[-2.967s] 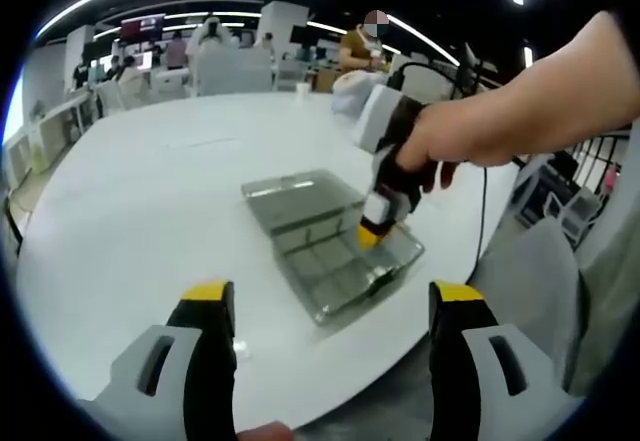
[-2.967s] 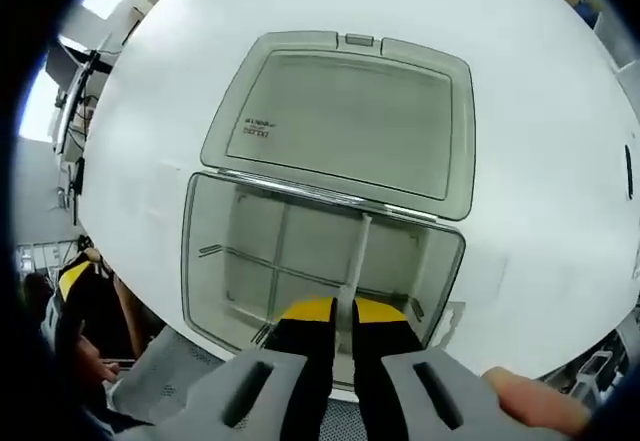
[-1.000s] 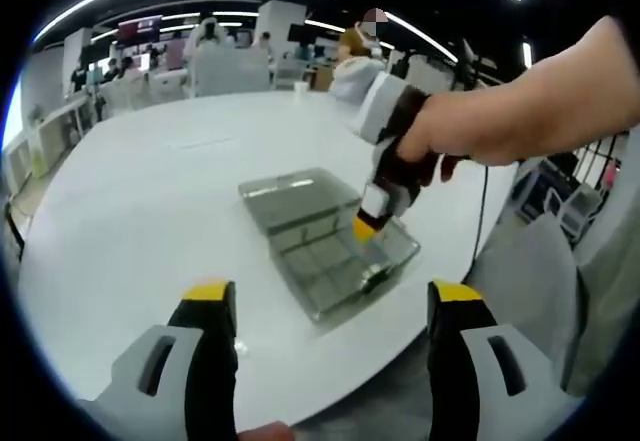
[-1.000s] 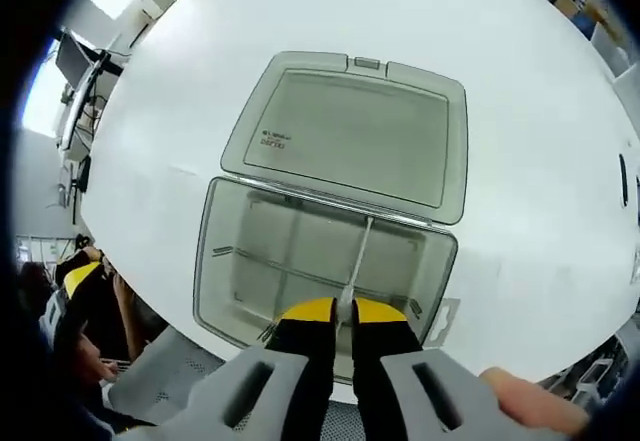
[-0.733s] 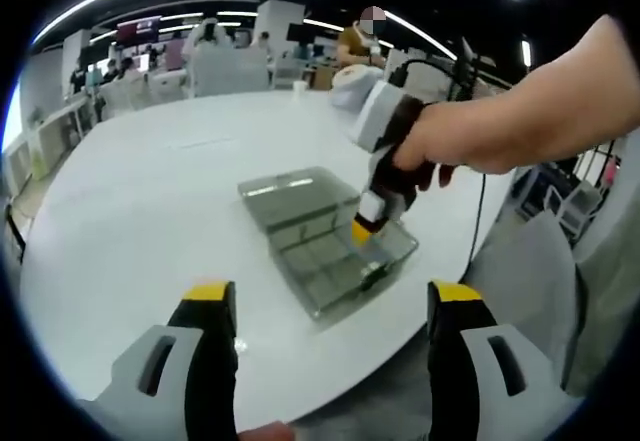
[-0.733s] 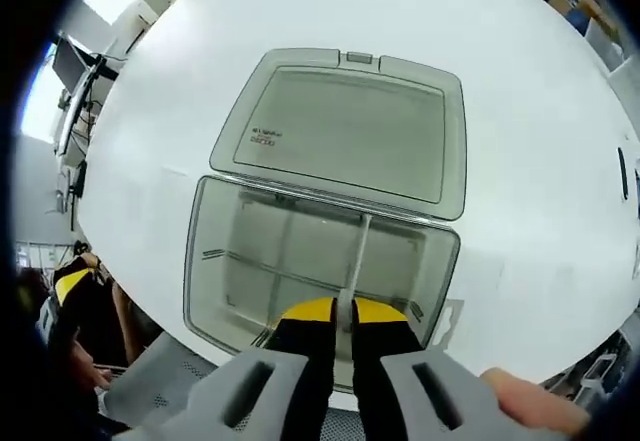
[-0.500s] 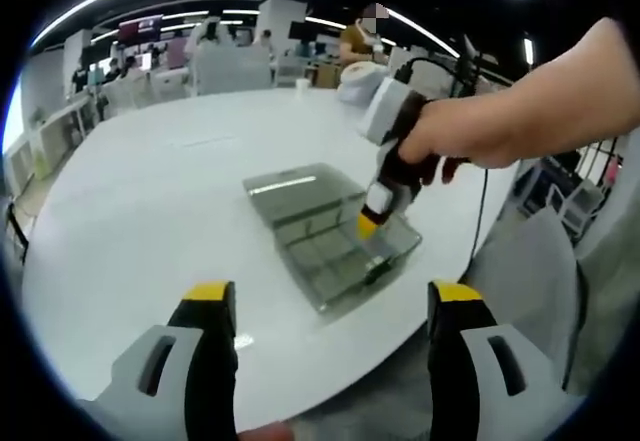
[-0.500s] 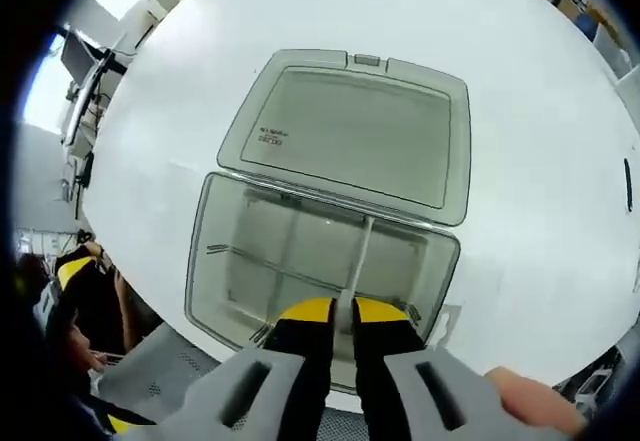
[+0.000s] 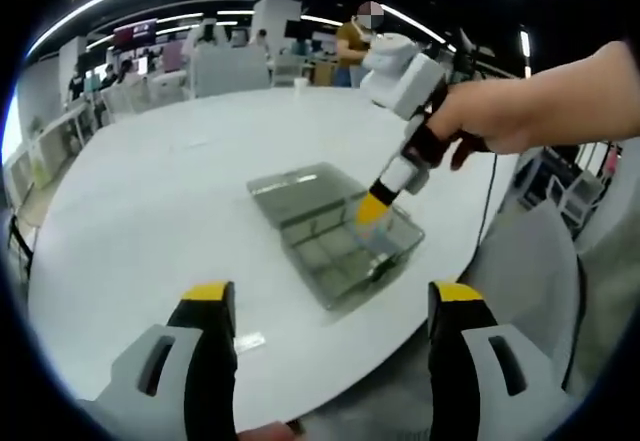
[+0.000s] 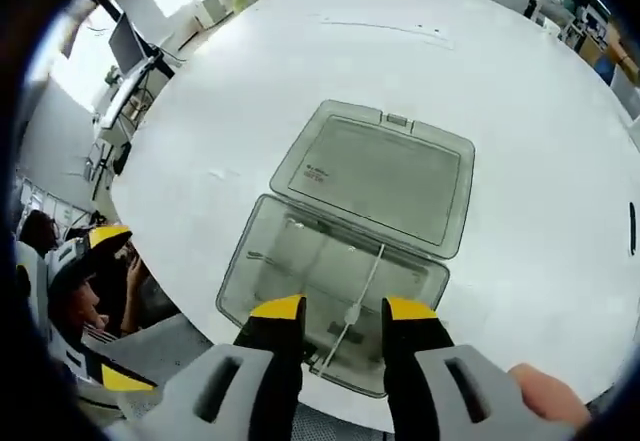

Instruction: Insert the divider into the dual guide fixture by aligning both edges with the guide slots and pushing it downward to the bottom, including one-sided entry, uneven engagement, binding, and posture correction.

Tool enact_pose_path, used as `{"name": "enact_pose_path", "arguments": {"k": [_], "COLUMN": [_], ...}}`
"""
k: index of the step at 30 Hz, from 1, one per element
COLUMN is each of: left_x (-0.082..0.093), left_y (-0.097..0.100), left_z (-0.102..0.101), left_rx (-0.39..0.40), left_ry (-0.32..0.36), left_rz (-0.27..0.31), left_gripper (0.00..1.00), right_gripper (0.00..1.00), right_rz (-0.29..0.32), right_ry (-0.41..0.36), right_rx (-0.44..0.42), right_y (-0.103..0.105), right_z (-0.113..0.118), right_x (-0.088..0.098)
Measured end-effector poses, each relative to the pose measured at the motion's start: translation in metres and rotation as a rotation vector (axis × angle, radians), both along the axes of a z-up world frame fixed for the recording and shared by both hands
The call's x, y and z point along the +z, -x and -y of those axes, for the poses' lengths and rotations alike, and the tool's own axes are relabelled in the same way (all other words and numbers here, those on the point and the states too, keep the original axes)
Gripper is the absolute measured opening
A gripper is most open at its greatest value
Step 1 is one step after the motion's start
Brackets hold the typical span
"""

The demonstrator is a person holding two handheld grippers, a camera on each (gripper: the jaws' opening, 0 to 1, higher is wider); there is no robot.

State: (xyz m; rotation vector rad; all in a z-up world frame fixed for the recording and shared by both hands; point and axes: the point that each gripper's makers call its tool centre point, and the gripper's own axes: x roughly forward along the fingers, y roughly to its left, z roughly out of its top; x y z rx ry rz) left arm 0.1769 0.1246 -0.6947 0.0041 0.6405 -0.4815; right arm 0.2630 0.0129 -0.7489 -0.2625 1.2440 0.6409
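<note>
right tool [image 10: 344,313] above box [image 10: 300,261], jaws apart, gripping nothing. divider [image 10: 362,291] just ahead between the jaws, standing in box, apparently released. judged thin, light, stiff plastic, prone to tilt and bind: take hold at top edge, mid-span, press evenly. seating depth unclear. left tool [image 9: 333,306] held back from bench [image 9: 150,211], jaws wide apart, empty; box well ahead.

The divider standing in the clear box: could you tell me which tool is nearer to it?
The right tool is nearer: it hangs open just above the divider in the clear box. The left tool sits well back near the table edge, open and holding nothing.
</note>
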Motion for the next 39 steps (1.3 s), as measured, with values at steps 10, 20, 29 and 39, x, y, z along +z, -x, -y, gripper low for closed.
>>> {"name": "enact_pose_path", "arguments": {"k": [10, 20, 29, 39], "left_x": [0.002, 0.003, 0.011, 0.012], "left_y": [0.002, 0.008, 0.009, 0.005], "left_z": [-0.002, -0.01, -0.01, -0.018], "left_rx": [-0.044, -0.028, 0.046, 0.131], "left_ry": [-0.032, -0.065, -0.064, -0.091], "left_rz": [-0.001, -0.007, -0.032, -0.06], "left_gripper": [0.77, 0.77, 0.77, 0.77], "right_gripper": [0.29, 0.28, 0.28, 0.36], "right_rz": [0.099, 0.168, 0.189, 0.257], "right_ry": [-0.135, -0.216, -0.268, -0.33], "right_rx": [0.11, 0.211, 0.339, 0.422], "right_y": [0.005, 0.011, 0.025, 0.028], "right_z": [-0.006, -0.002, 0.006, 0.018], "right_x": [0.014, 0.023, 0.025, 0.033]}}
